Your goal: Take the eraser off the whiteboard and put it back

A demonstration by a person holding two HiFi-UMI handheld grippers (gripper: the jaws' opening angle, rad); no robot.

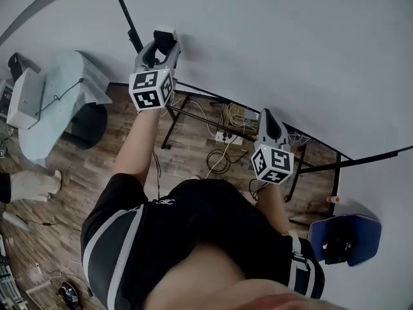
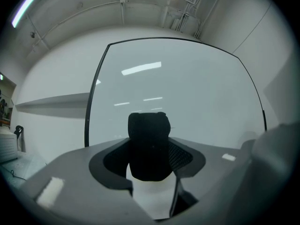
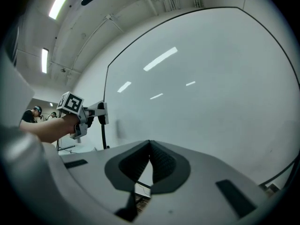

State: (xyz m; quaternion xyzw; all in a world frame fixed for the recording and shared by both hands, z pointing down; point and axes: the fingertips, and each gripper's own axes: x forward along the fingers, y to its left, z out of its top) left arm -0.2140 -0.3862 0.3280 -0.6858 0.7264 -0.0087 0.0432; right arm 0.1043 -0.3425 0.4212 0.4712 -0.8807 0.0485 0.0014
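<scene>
Head view: I've got the left gripper [image 1: 164, 39] up at the whiteboard [image 1: 290, 57], nose level, with something dark between its jaws. The right gripper [image 1: 266, 113] sits lower and further right, also close to the board.

Left gripper view: there's the black eraser [image 2: 149, 146], upright and clamped between the pads, board straight ahead. Whether it touches the surface, I can't tell.

Right gripper view: jaws pressed together, nothing in them, and I can see the left gripper off to the left.
</scene>
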